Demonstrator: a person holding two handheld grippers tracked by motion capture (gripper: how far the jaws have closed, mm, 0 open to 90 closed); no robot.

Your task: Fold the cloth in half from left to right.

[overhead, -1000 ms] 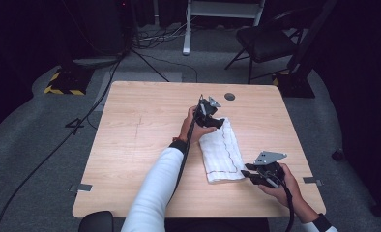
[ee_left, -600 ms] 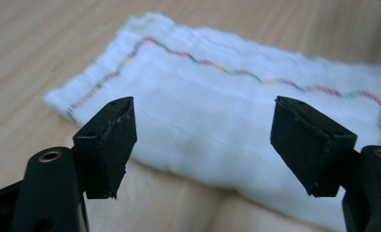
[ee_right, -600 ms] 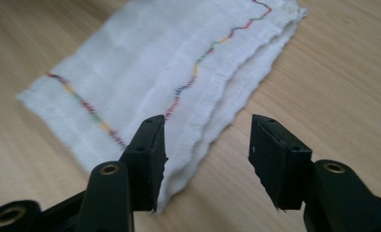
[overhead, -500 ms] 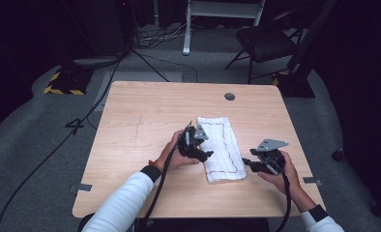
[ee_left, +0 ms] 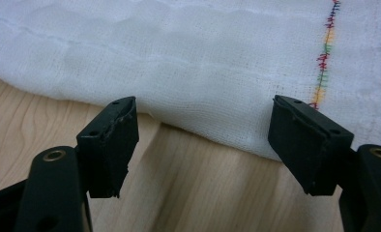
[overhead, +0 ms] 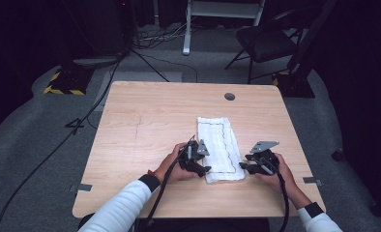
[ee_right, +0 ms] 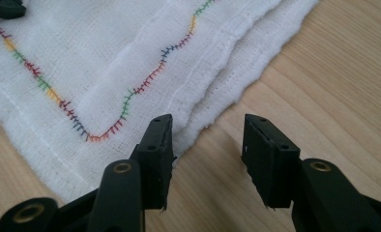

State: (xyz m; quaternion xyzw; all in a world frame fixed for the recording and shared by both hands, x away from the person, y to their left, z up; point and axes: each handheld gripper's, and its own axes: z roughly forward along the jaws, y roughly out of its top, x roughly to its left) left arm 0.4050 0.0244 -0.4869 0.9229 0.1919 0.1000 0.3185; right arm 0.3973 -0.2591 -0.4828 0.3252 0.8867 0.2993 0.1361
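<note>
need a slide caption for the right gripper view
Open right claw poised at the edge of a folded white cloth with multicolour stitching, on a wooden table.

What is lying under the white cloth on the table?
The white cloth lies flat on the wooden table; in the right gripper view its edge shows folded layers stacked on the wood. Anything between or beneath those layers is covered, though no bulge shows.

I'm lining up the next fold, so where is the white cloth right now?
In the high view the white cloth lies flat on the table, right of centre near the front edge, between the left gripper and right gripper.
</note>
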